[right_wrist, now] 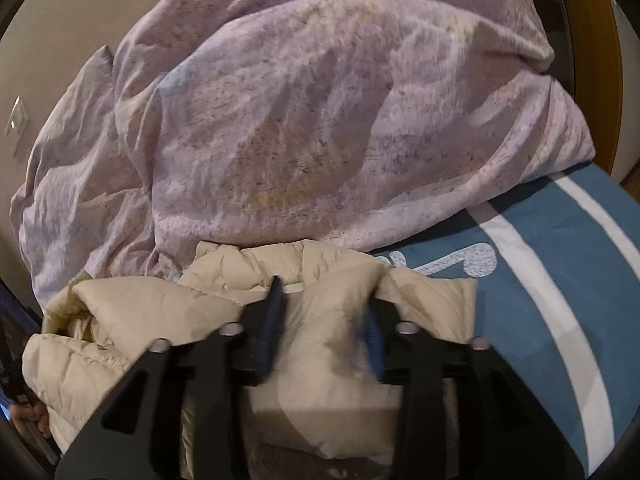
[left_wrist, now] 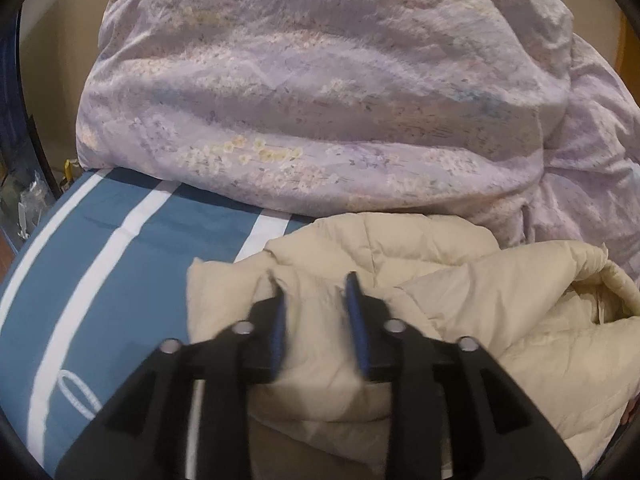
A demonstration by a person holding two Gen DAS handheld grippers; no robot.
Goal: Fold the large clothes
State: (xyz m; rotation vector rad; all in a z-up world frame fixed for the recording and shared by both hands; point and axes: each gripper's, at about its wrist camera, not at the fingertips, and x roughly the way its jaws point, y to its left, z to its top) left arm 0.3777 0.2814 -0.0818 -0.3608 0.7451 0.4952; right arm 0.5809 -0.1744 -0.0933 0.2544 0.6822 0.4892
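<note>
lying on blue white-striped sheet [left_wrist: 132,248], cream jacket [left_wrist: 460,300] pinched by both grippers' fingers; lilac duvet [left_wrist: 312,92] behind.

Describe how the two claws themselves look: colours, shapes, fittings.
Both match. The left claw has a black angular frame with cut-out slots, round silver bolts at the joints, and two narrow dark-blue fingers. The right claw is the same: black frame, silver bolts, blue fingers. No cables, markings or sleeves show.
</note>
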